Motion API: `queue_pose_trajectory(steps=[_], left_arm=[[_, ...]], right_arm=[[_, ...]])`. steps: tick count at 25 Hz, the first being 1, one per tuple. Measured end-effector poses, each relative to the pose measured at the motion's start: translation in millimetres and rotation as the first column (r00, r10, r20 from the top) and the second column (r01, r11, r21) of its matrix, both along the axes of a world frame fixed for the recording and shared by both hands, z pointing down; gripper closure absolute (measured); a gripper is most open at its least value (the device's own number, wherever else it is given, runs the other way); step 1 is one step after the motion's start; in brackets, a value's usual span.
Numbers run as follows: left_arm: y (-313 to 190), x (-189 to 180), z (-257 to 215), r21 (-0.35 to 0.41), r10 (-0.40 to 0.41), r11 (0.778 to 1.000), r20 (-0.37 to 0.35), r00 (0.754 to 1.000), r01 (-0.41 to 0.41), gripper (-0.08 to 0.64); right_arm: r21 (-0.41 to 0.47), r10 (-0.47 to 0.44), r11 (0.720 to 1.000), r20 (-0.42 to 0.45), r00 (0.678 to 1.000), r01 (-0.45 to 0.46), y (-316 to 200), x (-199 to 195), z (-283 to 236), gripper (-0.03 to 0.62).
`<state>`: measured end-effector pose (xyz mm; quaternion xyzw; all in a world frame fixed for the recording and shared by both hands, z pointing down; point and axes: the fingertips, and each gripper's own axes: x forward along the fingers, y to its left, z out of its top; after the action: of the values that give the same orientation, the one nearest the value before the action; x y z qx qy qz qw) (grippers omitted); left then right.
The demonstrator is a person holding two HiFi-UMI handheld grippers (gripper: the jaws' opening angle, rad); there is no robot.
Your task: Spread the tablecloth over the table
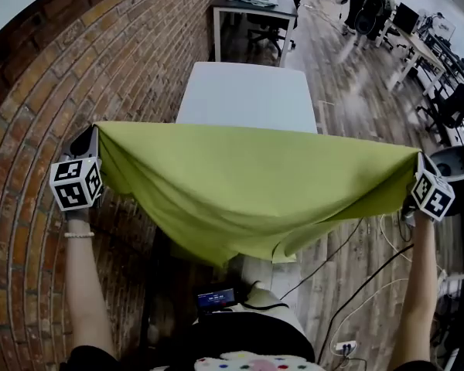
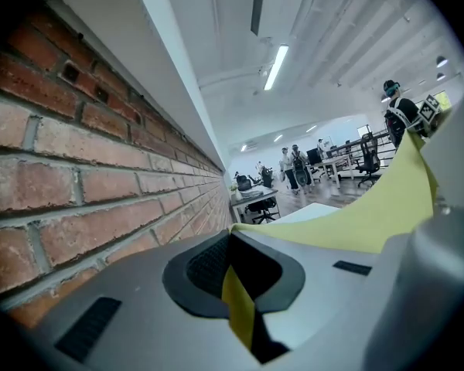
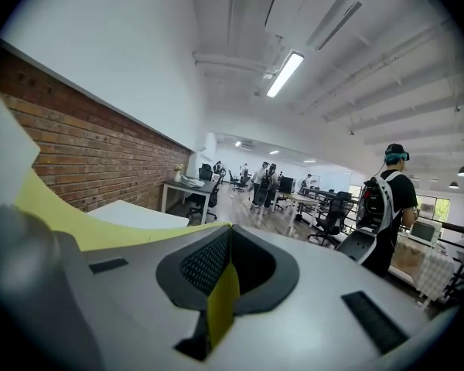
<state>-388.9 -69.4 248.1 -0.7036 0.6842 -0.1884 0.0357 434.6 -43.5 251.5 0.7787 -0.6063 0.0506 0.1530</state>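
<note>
The left claw (image 1: 93,136) and right claw (image 1: 415,165) each grip a top corner of the lime-green cloth (image 1: 247,184), stretched taut between them in mid-air, its lower edge sagging in folds. Beyond lies the white worktop (image 1: 247,95).

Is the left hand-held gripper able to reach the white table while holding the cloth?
Probably yes: nothing stands between the left hand-held gripper, shut on the tablecloth, and the table; the brick wall is only beside it.

Bright ceiling strip lights (image 3: 284,74), fisheye edges, blurred background
</note>
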Motion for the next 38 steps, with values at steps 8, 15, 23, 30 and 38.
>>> queue_pose_trajectory(steps=[8, 15, 23, 30, 38], left_arm=[[-43.1, 7.8, -32.1, 0.019, 0.054, 0.998, 0.068, 0.996, -0.055, 0.545], [-86.3, 13.0, -81.5, 0.073, 0.063, 0.995, 0.088, 0.994, -0.069, 0.545], [-129.0, 34.0, -124.3, 0.125, 0.062, 0.989, 0.103, 0.993, -0.075, 0.545], [-176.4, 28.1, -117.6, 0.087, -0.007, 0.996, 0.084, 0.996, -0.001, 0.545], [-228.4, 29.9, -89.2, 0.012, -0.067, 0.998, 0.108, 0.992, 0.066, 0.545]], right_arm=[[0.076, 0.004, 0.997, 0.043, 0.999, -0.007, -33.5, -16.5, -46.4, 0.558], [0.13, -0.033, 0.991, 0.008, 0.999, 0.032, -77.0, -38.0, -88.7, 0.558], [0.17, -0.076, 0.982, -0.007, 0.997, 0.076, -128.0, -47.5, -119.1, 0.558], [0.179, -0.079, 0.981, 0.006, 0.997, 0.077, -186.0, -23.5, -122.4, 0.558], [0.114, -0.113, 0.987, 0.01, 0.994, 0.111, -262.4, -5.7, -88.1, 0.558]])
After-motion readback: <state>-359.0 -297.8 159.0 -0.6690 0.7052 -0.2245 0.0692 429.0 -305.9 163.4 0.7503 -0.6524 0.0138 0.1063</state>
